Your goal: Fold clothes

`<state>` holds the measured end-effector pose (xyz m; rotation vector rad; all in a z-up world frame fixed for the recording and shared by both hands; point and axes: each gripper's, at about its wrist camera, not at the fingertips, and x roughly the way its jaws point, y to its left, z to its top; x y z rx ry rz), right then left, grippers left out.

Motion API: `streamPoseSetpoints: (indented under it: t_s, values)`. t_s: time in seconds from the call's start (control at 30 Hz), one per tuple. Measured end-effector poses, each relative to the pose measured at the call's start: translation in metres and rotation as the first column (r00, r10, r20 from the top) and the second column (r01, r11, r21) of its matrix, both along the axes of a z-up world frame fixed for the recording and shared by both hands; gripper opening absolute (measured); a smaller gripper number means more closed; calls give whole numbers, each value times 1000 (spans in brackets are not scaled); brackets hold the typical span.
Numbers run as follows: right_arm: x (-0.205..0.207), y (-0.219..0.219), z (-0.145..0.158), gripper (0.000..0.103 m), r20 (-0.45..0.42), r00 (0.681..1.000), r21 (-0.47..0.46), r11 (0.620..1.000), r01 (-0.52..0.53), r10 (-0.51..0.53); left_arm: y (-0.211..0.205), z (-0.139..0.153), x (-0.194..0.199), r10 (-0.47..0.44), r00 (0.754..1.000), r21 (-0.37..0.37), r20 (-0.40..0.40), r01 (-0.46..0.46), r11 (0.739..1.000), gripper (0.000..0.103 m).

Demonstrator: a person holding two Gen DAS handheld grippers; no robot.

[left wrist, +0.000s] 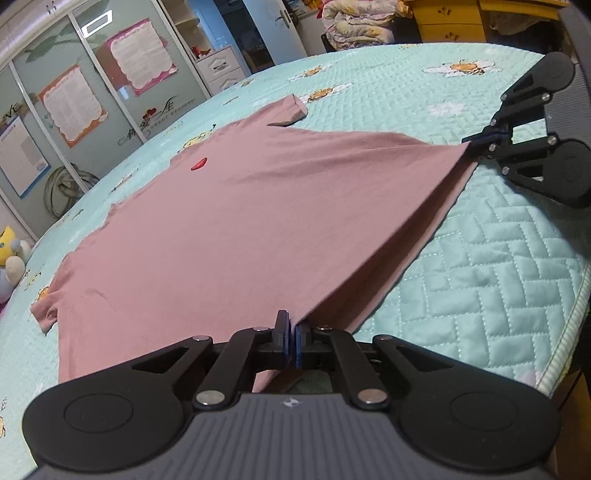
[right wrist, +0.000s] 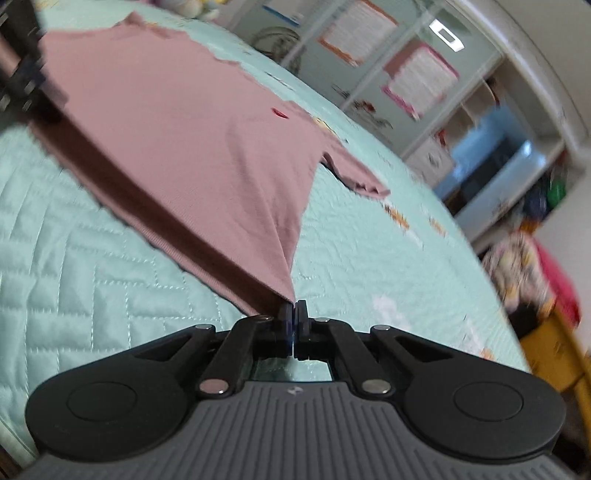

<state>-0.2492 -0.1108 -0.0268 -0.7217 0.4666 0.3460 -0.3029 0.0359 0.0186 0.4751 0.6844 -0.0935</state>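
Note:
A dusty-pink T-shirt [left wrist: 229, 214] with a small red mark on its chest lies spread over the bed, its hem raised off the quilt. My left gripper [left wrist: 290, 325] is shut on one corner of the hem, at the near edge of the bed. At the right of the left wrist view, my right gripper [left wrist: 476, 142] pinches the other hem corner. In the right wrist view the shirt [right wrist: 184, 147] stretches away from that gripper [right wrist: 294, 308], which is shut on the corner's tip. The left gripper [right wrist: 22, 74] shows blurred at the upper left, holding the far corner.
The bed wears a mint-green quilted cover [left wrist: 498, 280] with flower prints. Its front edge runs at the lower right. Glass wardrobe doors [left wrist: 74, 110] with pinned posters stand behind, soft toys [left wrist: 11, 258] at the left, a yellow cabinet [left wrist: 450, 18] and bundled bedding [left wrist: 354, 22] beyond the bed.

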Motion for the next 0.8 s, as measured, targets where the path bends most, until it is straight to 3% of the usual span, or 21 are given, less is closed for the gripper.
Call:
streamPoseSetpoints:
  t_s: [0.1,0.2,0.27,0.33,0.4,0.43,0.5,0.57,0.6,0.63,0.67,0.8]
  values:
    - [4,-4,-2,0,-35,999,46,999,24,-22,5,3,-6,3,1000,-35,16,-2,999,9]
    - [12,-12,3,0,-84,996,111,993,36,-27,22,16,-21,36,999,-131,32,-32,991,13]
    - [17,-19,6,0,-126,991,169,984,58,-37,40,30,-39,87,994,-212,61,-72,975,13]
    - [20,-24,9,0,-158,986,212,974,78,-45,66,44,-64,199,973,-298,117,-157,942,17]
    - [17,-20,6,0,-143,988,189,979,77,-50,98,55,-89,366,918,-375,150,-290,881,40]
    - [15,-18,5,0,-136,989,178,981,77,-53,116,57,-100,456,878,-410,148,-365,836,45]
    - [15,-16,5,0,-137,989,170,982,86,-63,153,60,-120,624,771,-476,125,-505,719,47]
    - [17,-15,8,0,-151,986,163,982,92,-67,187,56,-132,731,679,-520,68,-601,606,46]
    - [18,-15,9,0,-158,985,160,983,94,-69,201,52,-134,753,657,-537,37,-622,570,46]
    - [18,-15,10,0,-169,983,162,982,98,-70,214,47,-134,762,647,-554,7,-632,542,46]
    - [19,-15,11,0,-176,982,160,982,100,-71,223,42,-132,757,653,-558,-23,-637,532,46]
    - [21,-13,14,0,-200,977,141,985,102,-73,246,26,-122,718,691,-601,-90,-612,514,46]
